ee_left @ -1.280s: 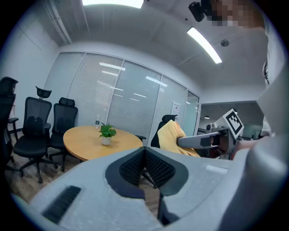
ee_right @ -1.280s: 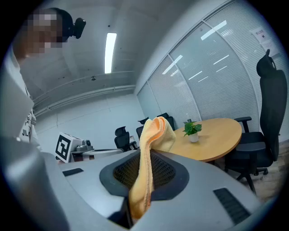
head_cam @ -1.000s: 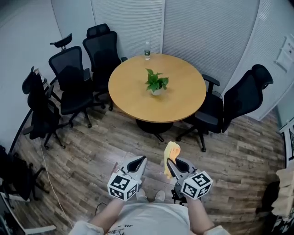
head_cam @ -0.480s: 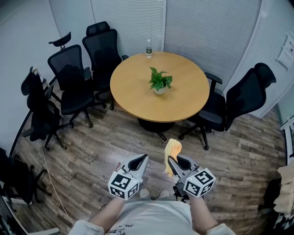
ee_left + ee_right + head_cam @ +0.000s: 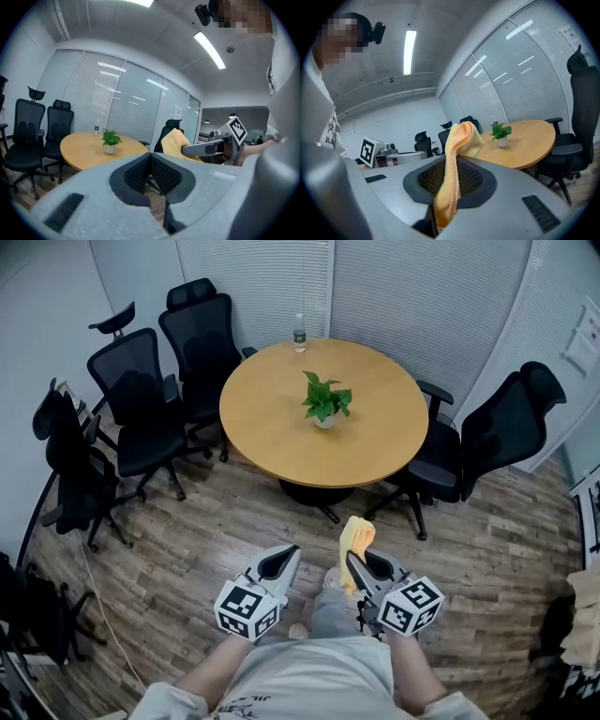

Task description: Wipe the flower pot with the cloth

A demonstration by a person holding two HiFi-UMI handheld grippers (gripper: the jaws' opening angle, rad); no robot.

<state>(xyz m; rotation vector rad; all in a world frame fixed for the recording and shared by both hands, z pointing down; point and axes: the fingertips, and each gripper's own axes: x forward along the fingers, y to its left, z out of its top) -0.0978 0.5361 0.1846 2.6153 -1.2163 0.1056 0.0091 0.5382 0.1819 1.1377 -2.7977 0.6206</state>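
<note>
Well, my right gripper (image 5: 354, 570) pinches the yellow cloth (image 5: 356, 536), its fold standing above the tips; my left gripper (image 5: 289, 557) is pressed together, empty; the flower pot (image 5: 324, 422) stands mid-way on the round wooden table (image 5: 272, 432), well apart from both.

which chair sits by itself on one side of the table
The chair at the table's right in the head view. The other chairs cluster together on the table's left.

One round table (image 5: 272, 442). On it, one flower pot (image 5: 324, 422) and one bottle (image 5: 299, 334). Four black chairs (image 5: 141, 399) by the table. Two grippers, the left gripper (image 5: 289, 553) and the right gripper (image 5: 352, 566). One yellow cloth (image 5: 357, 534)
</note>
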